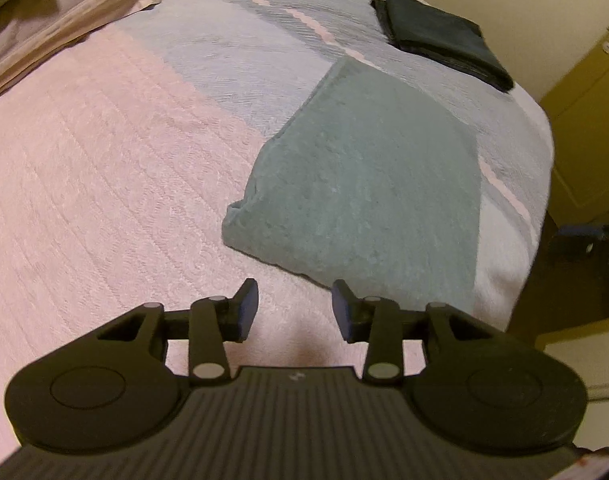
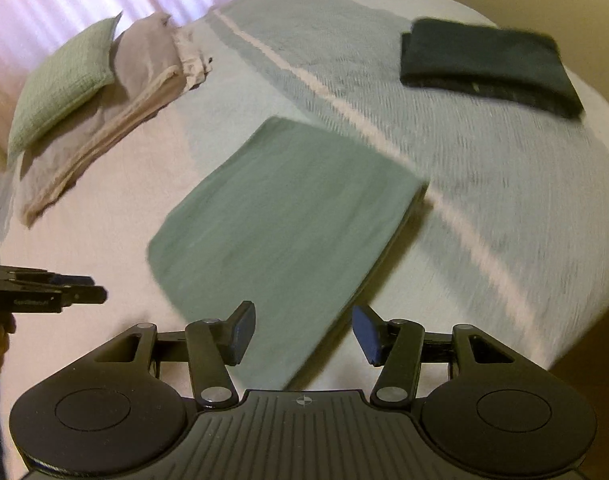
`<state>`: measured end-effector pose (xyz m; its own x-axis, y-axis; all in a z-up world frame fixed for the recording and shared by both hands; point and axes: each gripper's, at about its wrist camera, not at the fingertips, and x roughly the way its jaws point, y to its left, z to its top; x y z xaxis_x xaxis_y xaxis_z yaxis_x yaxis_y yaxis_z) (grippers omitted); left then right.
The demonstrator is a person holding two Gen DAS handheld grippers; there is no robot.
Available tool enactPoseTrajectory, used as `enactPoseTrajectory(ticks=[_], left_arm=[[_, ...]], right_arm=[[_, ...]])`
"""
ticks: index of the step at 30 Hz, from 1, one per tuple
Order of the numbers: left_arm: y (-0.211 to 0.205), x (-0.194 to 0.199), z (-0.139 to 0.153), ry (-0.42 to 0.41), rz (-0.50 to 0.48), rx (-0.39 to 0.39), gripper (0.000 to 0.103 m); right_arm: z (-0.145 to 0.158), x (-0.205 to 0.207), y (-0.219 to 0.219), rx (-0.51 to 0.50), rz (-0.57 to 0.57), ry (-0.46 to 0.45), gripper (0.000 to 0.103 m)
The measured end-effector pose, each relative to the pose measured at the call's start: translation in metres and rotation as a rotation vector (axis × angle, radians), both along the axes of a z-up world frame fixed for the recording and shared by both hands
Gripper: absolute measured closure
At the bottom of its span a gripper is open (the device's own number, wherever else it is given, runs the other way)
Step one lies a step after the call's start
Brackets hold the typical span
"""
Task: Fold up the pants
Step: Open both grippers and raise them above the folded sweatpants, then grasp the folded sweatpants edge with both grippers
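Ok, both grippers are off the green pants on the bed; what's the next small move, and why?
Probably carry the folded green pants over toward the dark folded garment at the far corner. The pants already lie as a flat, tidy rectangle on the bed, and both the left gripper and right gripper stand open with nothing between the pads, so no fold looks left.

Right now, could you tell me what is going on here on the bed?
A person is folding pants on a bed with a handheld gripper in each hand. The green pants lie folded flat into a rectangle, and neither gripper holds them. The left gripper and right gripper both hover above the near edge, jaws open and empty. Another dark folded garment sits further back, and beige folded fabric lies by a pillow.
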<state>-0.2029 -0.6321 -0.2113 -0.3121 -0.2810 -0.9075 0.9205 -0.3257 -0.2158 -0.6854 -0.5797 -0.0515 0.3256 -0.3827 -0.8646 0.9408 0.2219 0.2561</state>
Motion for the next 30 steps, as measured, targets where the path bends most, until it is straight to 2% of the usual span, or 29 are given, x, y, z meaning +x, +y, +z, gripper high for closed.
enactPoseTrajectory(ticks=[3, 5, 7, 11, 13, 15, 17, 20, 23, 25, 30], left_arm=[[-0.005, -0.014, -0.009, 0.007, 0.065, 0.001, 0.062], [-0.006, -0.022, -0.016, -0.002, 0.148, 0.014, 0.062], [-0.004, -0.027, -0.024, 0.018, 0.247, 0.038, 0.06], [0.007, -0.033, -0.04, 0.077, 0.463, 0.076, 0.044], [0.012, -0.034, -0.047, 0.114, 0.568, 0.082, 0.042], [0.013, -0.035, -0.055, 0.157, 0.654, 0.08, 0.037], [0.013, -0.035, -0.067, 0.199, 0.724, 0.084, 0.036], [0.015, -0.037, -0.085, 0.265, 0.795, 0.103, 0.036], [0.017, -0.039, -0.099, 0.294, 0.824, 0.112, 0.036], [0.019, -0.04, -0.106, 0.307, 0.83, 0.115, 0.036], [0.025, -0.04, -0.121, 0.365, 0.841, 0.118, 0.036]], right_arm=[[-0.008, -0.021, -0.053, -0.017, 0.122, 0.039, 0.051], [-0.015, -0.033, -0.093, -0.041, 0.22, 0.055, 0.049], [-0.025, -0.039, -0.127, -0.037, 0.297, 0.069, 0.041], [-0.052, -0.039, -0.189, -0.007, 0.459, -0.019, 0.031], [-0.076, -0.03, -0.217, 0.05, 0.528, -0.077, 0.03], [-0.096, -0.019, -0.238, 0.091, 0.588, -0.095, 0.029], [-0.116, -0.003, -0.253, 0.122, 0.663, -0.107, 0.029], [-0.144, 0.019, -0.271, 0.171, 0.747, -0.101, 0.029], [-0.162, 0.03, -0.282, 0.202, 0.819, -0.112, 0.026], [-0.17, 0.032, -0.291, 0.226, 0.84, -0.137, 0.02], [-0.187, 0.032, -0.304, 0.313, 0.852, -0.2, 0.02]])
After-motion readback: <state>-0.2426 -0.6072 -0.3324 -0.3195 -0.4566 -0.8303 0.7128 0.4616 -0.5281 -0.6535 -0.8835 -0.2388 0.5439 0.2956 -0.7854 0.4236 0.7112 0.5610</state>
